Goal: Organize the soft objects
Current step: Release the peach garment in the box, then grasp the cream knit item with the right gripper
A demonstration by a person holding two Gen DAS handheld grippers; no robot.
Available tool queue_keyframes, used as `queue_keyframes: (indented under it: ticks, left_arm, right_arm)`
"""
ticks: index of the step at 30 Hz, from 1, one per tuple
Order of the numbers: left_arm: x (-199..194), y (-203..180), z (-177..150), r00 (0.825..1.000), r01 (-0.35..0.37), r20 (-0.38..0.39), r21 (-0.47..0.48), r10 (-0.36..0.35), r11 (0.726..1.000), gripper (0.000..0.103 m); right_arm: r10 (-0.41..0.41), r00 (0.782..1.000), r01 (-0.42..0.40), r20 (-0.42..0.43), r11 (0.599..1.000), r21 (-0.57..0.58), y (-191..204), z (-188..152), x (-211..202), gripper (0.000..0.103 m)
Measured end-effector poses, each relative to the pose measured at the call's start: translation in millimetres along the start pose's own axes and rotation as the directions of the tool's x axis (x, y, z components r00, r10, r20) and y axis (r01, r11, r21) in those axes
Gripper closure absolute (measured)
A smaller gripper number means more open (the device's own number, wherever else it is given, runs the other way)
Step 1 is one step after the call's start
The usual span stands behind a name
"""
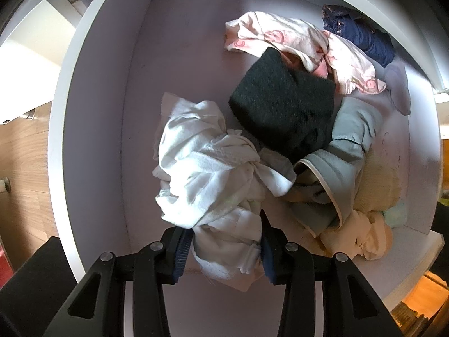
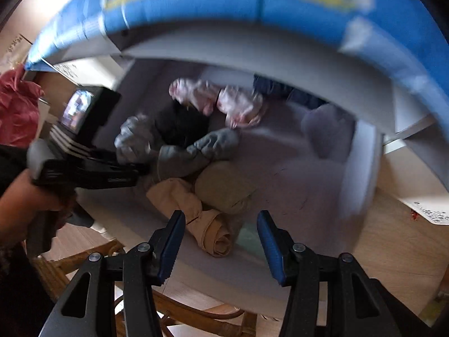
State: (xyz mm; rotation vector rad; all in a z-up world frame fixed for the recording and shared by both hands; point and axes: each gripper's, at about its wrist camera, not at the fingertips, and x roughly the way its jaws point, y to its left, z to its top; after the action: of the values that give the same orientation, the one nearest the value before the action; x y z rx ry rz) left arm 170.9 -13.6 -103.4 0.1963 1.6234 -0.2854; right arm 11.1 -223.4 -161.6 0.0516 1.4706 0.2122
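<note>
A white drawer (image 1: 92, 129) holds a pile of soft clothes. My left gripper (image 1: 224, 238) is shut on a crumpled white cloth (image 1: 207, 174) at the drawer's near side. Behind it lie a dark knit piece (image 1: 283, 106), a pink patterned garment (image 1: 283, 39), a navy garment (image 1: 362, 36), a grey-blue garment (image 1: 348, 146) and cream pieces (image 1: 364, 238). My right gripper (image 2: 221, 241) is open and empty, above the drawer's near edge, facing a rolled beige piece (image 2: 213, 230). The right wrist view is blurred; the left gripper (image 2: 92, 168) shows there at the left.
A blue and yellow surface (image 2: 224, 2) lies above the drawer opening. A wood floor (image 1: 25, 163) runs on the left. A wicker chair (image 2: 179, 311) stands below the drawer front. A red cloth (image 2: 16, 112) hangs at the far left.
</note>
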Motion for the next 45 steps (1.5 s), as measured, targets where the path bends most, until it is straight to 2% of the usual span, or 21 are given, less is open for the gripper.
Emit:
queue_keyframes:
  ticks: [7,15,21,29,31,32,33,41,45]
  left_arm:
    - [5.2,1.1,-2.6,1.000,0.003,-0.005,-0.007,-0.003,1.000,0.059]
    - [8.8,-3.1,-2.4,0.999,-0.026,0.019,0.001,0.026,1.000,0.060]
    - [1.2,-8.0,-4.4,0.997,-0.056,0.062,0.013,0.055,0.998,0.061]
    - [-12.9,-29.6,-5.0,0.990,-0.083,0.118,0.040,0.078,0.996,0.061]
    - [-15.2,-34.2,-7.3,0.988,-0.088,0.128,0.049,0.081,0.995,0.061]
    - [-17.6,-39.0,-6.8,0.987,-0.098,0.136,0.058,0.089,0.994,0.061]
    - [-18.7,-42.3,-7.3,0.986,-0.103,0.142,0.064,0.093,0.993,0.061]
    - [-27.6,-56.9,-6.0,0.978,-0.106,0.185,0.051,0.095,0.993,0.061]
    - [-33.3,-71.1,-4.3,0.972,-0.093,0.220,0.048,0.080,0.995,0.061]
  right_arm:
    - [-0.079,0.995,0.077,-0.059,0.996,-0.036,-1.7,12.1,44.1,0.049]
    - [-0.056,0.993,0.051,-0.099,0.997,-0.053,-0.1,16.7,69.6,0.043]
    - [-0.106,0.984,0.093,-0.146,0.991,-0.099,2.6,14.8,97.2,0.041]
    - [-0.110,0.986,0.096,-0.128,0.989,-0.112,0.8,14.7,108.0,0.040]
    - [-0.134,0.980,0.117,-0.150,0.986,-0.115,-0.8,13.5,112.8,0.044]
    - [-0.165,0.971,0.146,-0.171,0.982,-0.117,-1.4,12.0,118.9,0.054]
    - [-0.172,0.968,0.154,-0.184,0.982,-0.108,-4.4,9.4,121.5,0.059]
    - [-0.111,0.975,0.119,-0.192,0.992,0.031,-33.0,2.6,121.6,0.060]
    - [-0.113,0.975,0.122,-0.189,0.992,0.038,-43.6,1.4,123.3,0.060]
